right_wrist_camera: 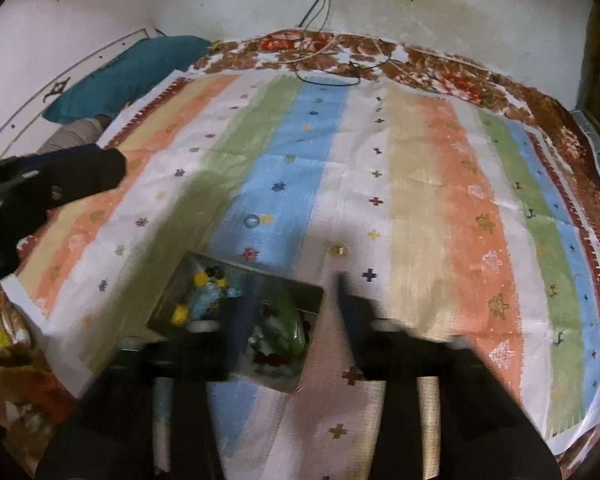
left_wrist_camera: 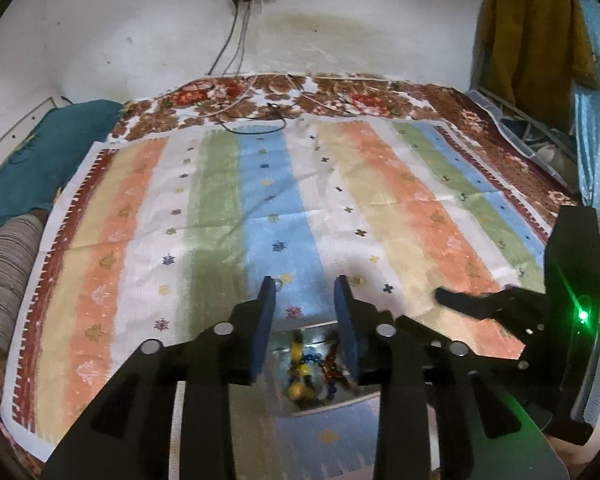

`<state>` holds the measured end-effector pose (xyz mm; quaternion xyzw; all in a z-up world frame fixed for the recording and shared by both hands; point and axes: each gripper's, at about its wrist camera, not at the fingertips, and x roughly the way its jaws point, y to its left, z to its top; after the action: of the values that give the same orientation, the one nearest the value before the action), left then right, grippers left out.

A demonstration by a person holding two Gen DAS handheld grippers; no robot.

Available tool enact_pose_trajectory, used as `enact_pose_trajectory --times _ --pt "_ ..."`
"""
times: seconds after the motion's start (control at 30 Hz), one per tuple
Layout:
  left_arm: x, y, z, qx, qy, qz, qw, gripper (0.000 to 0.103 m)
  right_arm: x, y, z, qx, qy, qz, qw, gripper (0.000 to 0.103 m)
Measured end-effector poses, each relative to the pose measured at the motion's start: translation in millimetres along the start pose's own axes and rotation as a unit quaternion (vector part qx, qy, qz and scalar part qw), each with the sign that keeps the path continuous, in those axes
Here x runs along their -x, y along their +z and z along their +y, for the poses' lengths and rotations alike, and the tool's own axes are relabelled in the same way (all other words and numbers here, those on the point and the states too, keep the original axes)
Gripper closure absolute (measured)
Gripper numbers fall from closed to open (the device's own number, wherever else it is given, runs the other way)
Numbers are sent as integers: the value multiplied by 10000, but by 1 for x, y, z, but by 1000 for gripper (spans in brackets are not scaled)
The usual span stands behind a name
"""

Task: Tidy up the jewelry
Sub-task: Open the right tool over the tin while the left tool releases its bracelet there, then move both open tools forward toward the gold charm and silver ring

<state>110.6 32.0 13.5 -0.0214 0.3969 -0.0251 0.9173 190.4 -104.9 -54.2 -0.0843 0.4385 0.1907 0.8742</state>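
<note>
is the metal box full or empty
Not empty: the open metal box holds colourful beads and a green piece, seen from both wrist views.

Shiny metal tray (right_wrist_camera: pixel 312 292) holds glossy glass-like beads (right_wrist_camera: pixel 204 296) on a matt, coarse-woven striped cloth (right_wrist_camera: pixel 420 184).

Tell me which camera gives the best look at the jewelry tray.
The right wrist view: the tray shows most of its outline and the beads inside. In the left wrist view, the tray shows only between the left gripper fingers.
</note>
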Motion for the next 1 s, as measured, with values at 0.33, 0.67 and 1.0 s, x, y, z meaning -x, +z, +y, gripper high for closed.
enact_pose_trajectory --times 0.33,0.67,1.0 --pt "-14 6 25 403 125 149 9990 49 -2 3 -16 -321 -79 44 9994 39" --pt "-41 11 37 633 269 506 9963 37 -12 12 -24 -457 -24 159 9988 29" --pt "-91 9 52 1056 2 1142 9878 34 -37 22 -24 -351 -133 443 9983 28"
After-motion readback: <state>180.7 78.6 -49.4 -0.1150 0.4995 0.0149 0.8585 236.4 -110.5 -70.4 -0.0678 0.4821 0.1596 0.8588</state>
